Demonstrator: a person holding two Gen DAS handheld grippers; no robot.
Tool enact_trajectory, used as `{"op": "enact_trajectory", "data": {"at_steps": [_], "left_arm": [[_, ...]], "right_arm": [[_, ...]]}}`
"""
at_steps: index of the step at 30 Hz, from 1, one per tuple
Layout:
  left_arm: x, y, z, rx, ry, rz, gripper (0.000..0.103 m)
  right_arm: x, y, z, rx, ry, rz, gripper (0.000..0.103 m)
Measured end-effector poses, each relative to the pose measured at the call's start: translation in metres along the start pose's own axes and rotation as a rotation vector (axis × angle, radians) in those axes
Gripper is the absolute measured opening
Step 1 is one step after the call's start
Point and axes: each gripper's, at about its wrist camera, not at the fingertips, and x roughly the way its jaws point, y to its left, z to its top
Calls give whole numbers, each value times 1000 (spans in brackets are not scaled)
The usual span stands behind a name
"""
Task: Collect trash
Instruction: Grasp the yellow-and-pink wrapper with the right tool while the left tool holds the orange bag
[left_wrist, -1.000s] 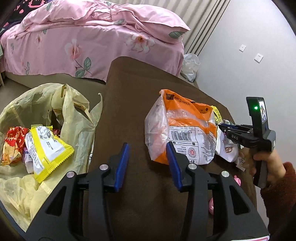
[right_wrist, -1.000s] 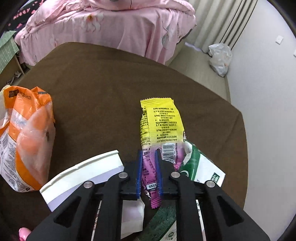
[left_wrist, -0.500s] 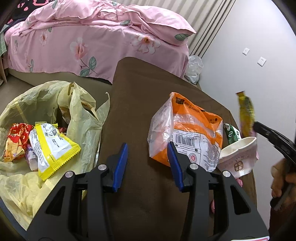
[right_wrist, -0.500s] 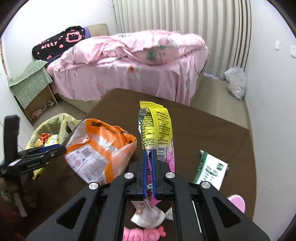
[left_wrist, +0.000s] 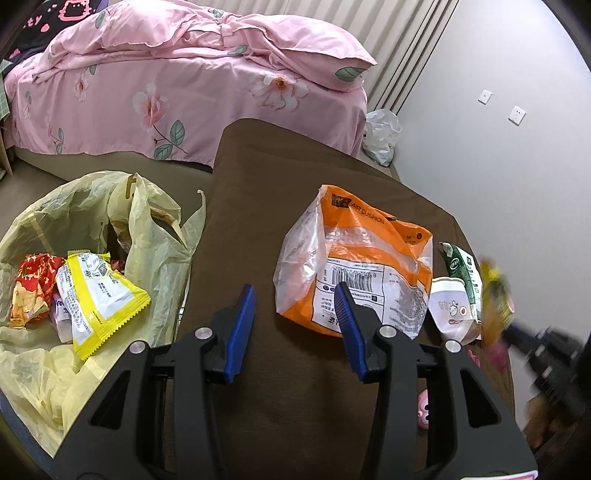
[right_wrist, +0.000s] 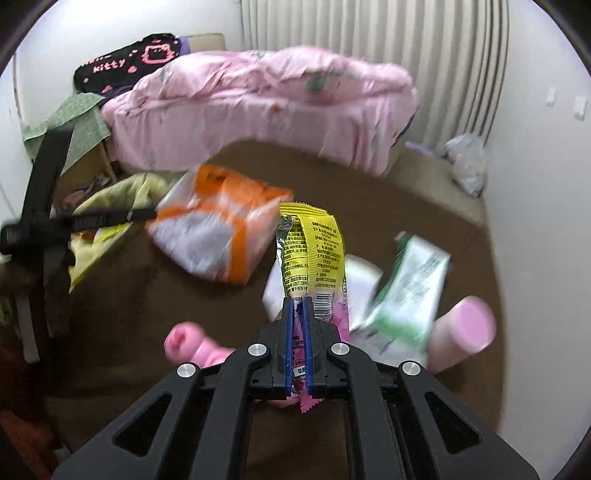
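My right gripper (right_wrist: 298, 301) holds a long yellow and pink wrapper (right_wrist: 314, 251) in the air above the brown table (left_wrist: 266, 177). Its jaws are opening slightly, with the pads still pressed on the wrapper. In the left wrist view that wrapper (left_wrist: 495, 295) is a blur at the right edge. My left gripper (left_wrist: 293, 291) stands open over the table with nothing between its fingers. An orange and clear bag (left_wrist: 362, 258) lies just beyond its right finger. A yellow trash bag (left_wrist: 155, 229) gapes at the left, with a yellow packet (left_wrist: 99, 291) and a red wrapper (left_wrist: 33, 280) inside.
A white paper cup (left_wrist: 452, 310) and a green carton (left_wrist: 461, 269) lie right of the orange bag. Pink toys (right_wrist: 461, 328) sit near the table's front edge. A pink bed (left_wrist: 184, 92) stands behind the table, and a white plastic bag (left_wrist: 380, 133) lies by the wall.
My right gripper has lifted the yellow and pink wrapper off the table and swung left towards the orange bag. The left gripper has hardly moved and stays open.
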Motion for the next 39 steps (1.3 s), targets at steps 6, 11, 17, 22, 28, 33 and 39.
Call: {"op": "enact_trajectory", "data": {"at_steps": [6, 11, 17, 22, 28, 33, 39], "left_arm": [[-3, 0, 1, 4, -2, 10, 43], [-2, -2, 0, 14, 4, 7, 43], [0, -6, -1, 33, 4, 1, 43], [-3, -1, 2, 31, -12, 15, 48], [-1, -1, 4, 26, -6, 22, 48], [-2, -7, 3, 39, -18, 10, 48], [-6, -14, 3, 80, -24, -21, 48]], "right_arm": [[2, 15, -14, -12, -22, 127, 46], [-15, 3, -12, 4, -92, 106, 51], [17, -19, -15, -17, -17, 91, 52], [40, -23, -28, -28, 51, 70, 52], [29, -23, -34, -5, 13, 97, 51], [5, -16, -20, -38, -72, 46, 51], [29, -35, 6, -6, -6, 63, 50]]}}
